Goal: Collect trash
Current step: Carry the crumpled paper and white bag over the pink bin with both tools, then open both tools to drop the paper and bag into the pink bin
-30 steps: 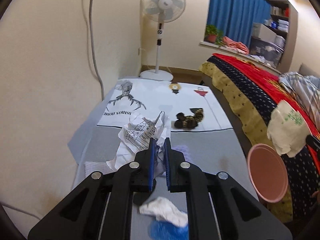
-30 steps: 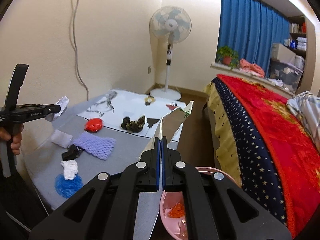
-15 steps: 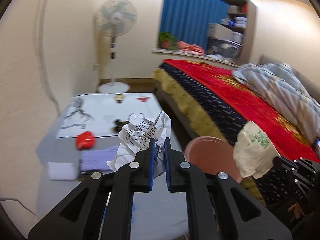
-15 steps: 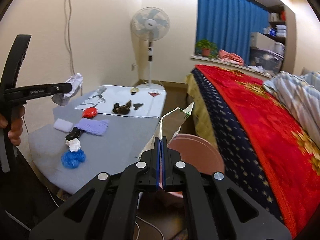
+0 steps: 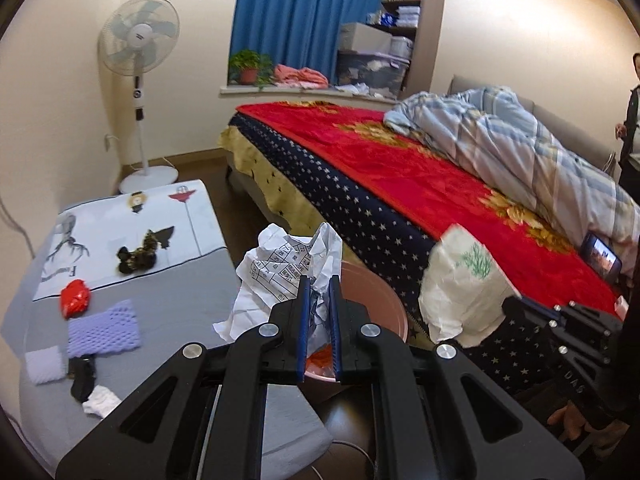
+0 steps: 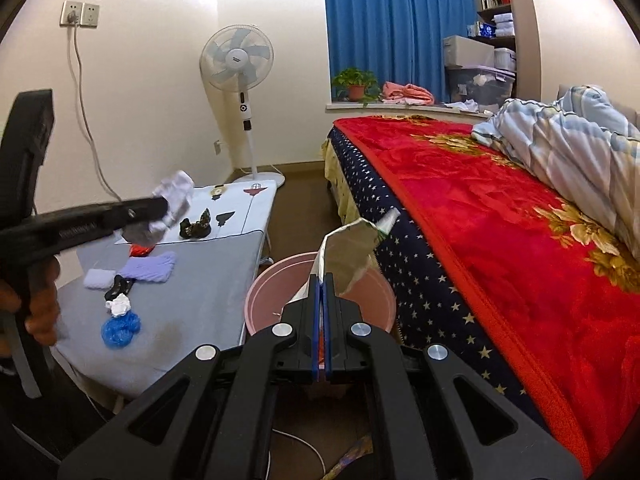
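Left tool (image 5: 319, 280) is clamped on a crumpled printed paper (image 5: 280, 276), holding it in the air between the tabletop (image 5: 192, 300) and the bed (image 5: 400, 184), above the near rim of the pink bin (image 5: 384, 300). Right tool (image 6: 321, 280) is fully closed on a flattened wrapper (image 6: 348, 248), silver on the inside; from the left wrist view the same wrapper shows white with a green print, held over the edge of the bed, just beside the bin. The bin stands on the floor in the gap between tabletop and bed; orange scraps lie inside it. Remaining on the grey tabletop: a red scrap (image 5: 75, 303), a purple foam net (image 5: 103, 327), a white foam pad (image 5: 43, 366), a black item (image 5: 82, 376), a white tissue wad (image 5: 102, 400), a blue wad (image 6: 120, 328) and a dark crumpled wrapper (image 5: 138, 254) on the printed white cloth (image 5: 120, 220) at the far end. A standing fan (image 6: 238, 60) is against the far wall. A person (image 5: 632, 120) stands at the far side of the bed.
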`<act>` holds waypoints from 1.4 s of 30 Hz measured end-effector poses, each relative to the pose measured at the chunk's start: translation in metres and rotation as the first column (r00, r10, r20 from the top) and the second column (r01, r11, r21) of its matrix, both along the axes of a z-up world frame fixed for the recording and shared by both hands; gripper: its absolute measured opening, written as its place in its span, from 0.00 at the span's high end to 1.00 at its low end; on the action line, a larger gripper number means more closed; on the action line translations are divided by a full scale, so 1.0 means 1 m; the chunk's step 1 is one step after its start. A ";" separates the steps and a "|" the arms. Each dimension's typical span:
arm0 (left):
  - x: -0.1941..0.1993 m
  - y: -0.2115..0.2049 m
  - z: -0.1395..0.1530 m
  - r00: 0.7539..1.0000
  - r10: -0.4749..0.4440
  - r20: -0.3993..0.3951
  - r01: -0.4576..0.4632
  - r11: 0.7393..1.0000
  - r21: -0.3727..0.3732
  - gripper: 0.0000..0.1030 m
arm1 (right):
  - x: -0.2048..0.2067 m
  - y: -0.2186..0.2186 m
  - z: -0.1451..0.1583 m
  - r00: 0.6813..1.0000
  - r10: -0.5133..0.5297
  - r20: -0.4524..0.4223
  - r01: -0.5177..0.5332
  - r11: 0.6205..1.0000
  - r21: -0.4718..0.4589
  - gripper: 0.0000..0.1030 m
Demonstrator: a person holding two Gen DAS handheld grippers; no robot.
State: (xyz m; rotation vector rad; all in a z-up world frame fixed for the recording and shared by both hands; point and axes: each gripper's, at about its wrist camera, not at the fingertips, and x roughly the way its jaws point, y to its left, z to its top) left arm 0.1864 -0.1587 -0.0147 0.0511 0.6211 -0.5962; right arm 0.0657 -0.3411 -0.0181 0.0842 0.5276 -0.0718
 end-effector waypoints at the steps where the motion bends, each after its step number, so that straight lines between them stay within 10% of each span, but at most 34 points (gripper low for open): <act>1: 0.003 -0.004 -0.003 1.000 -0.005 -0.005 0.005 1.000 0.006 0.91 | 0.002 -0.001 0.000 1.000 0.001 -0.003 -0.001 1.000 0.002 0.99; 39: 0.109 -0.082 -0.091 0.988 0.004 -0.154 0.008 0.997 0.076 0.89 | 0.153 -0.040 -0.065 0.964 -0.014 -0.265 0.015 1.000 0.004 0.96; 41: 0.115 -0.083 -0.097 0.987 0.049 -0.150 -0.035 0.995 0.095 0.54 | 0.162 -0.039 -0.073 0.952 -0.017 -0.304 0.011 1.000 -0.019 0.92; 42: 0.118 -0.082 -0.101 0.985 0.066 -0.159 -0.051 0.994 0.097 0.38 | 0.167 -0.038 -0.079 0.942 -0.033 -0.334 0.020 0.999 -0.043 0.74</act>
